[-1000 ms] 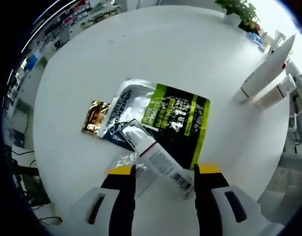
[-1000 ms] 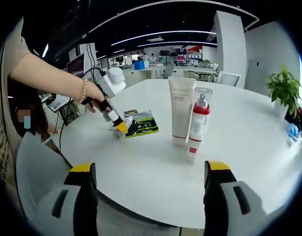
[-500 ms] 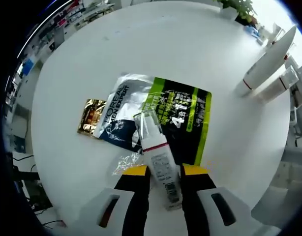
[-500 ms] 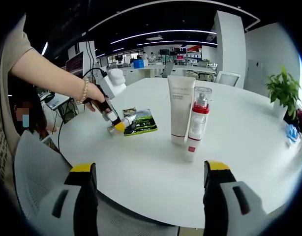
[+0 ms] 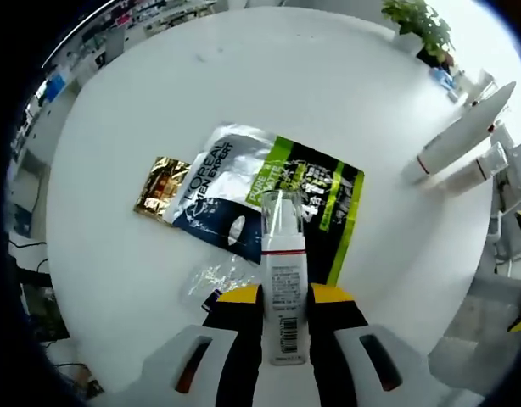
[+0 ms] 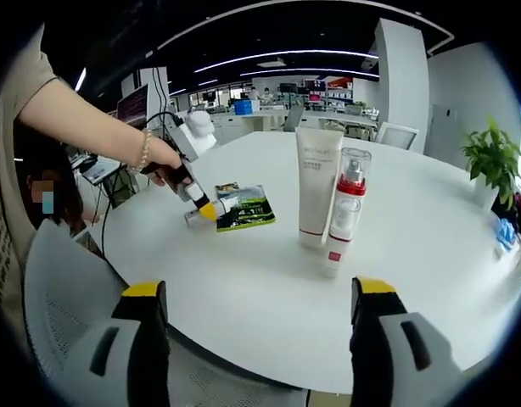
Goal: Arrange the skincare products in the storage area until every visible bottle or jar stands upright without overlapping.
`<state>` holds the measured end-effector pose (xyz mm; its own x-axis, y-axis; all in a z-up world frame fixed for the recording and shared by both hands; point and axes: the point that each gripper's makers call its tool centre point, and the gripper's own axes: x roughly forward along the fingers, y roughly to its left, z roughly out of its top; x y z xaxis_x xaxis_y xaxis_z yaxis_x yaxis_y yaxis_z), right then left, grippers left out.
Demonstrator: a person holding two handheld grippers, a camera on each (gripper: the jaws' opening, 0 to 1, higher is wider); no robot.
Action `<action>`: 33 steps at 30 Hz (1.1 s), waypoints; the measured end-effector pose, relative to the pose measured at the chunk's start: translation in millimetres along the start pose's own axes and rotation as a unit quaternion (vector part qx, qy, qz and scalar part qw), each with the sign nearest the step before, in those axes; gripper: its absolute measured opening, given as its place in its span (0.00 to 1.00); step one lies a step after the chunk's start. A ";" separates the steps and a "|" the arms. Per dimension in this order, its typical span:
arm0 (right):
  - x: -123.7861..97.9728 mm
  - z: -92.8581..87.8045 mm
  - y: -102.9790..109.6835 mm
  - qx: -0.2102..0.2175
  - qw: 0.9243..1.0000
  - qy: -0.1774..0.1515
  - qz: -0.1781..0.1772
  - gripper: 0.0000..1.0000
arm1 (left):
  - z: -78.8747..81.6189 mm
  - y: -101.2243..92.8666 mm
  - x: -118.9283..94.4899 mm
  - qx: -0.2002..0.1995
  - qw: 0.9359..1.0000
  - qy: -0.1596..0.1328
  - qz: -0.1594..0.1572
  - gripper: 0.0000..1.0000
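In the left gripper view, a small gold foil sachet lies farthest left on the round white table. Just right of it lies a silver and dark blue sachet, and beside that a black and lime-green sachet; the two appear to overlap. A crumpled clear wrapper lies near the left claw, whose yellow-tipped black jaws are pressed in on a small white spray bottle with a red band and clear cap. The bottle lies along the jaws, its cap over the sachets. Far right stand a tall white squeeze tube and a white pump bottle with a red collar and clear cap, close together.

In the right gripper view, a person's hand holds the left claw at the sachets on the table's left side. The tube and pump bottle stand upright, just beside each other, mid-table. The right claw hangs spread wide, holding nothing, at the near table edge.
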<state>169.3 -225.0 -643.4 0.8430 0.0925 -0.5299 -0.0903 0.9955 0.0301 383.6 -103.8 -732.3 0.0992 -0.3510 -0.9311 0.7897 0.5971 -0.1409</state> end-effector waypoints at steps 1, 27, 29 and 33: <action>0.3 -0.1 0.7 -0.001 1.000 0.001 0.002 0.89 | 0.2 0.0 -2.2 -0.004 1.000 -0.003 -0.002 0.15; -1.5 4.8 18.9 0.014 0.998 -0.007 0.055 0.88 | -8.3 -50.9 -56.1 -0.116 0.977 -0.105 -0.143 0.15; -1.7 5.4 20.1 0.021 0.998 -0.009 0.060 0.88 | -7.8 -61.3 -64.8 -0.119 0.971 -0.121 -0.171 0.15; -5.4 13.4 44.0 0.055 0.988 -0.020 0.141 0.88 | -3.1 -86.3 -85.9 -0.105 0.951 -0.166 -0.240 0.16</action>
<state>167.8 -181.4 -627.9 0.8130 0.3659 -0.4529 -0.2687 0.9259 0.2657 305.0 -122.9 -641.2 -0.0295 -0.8073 -0.5894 0.6570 0.4287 -0.6201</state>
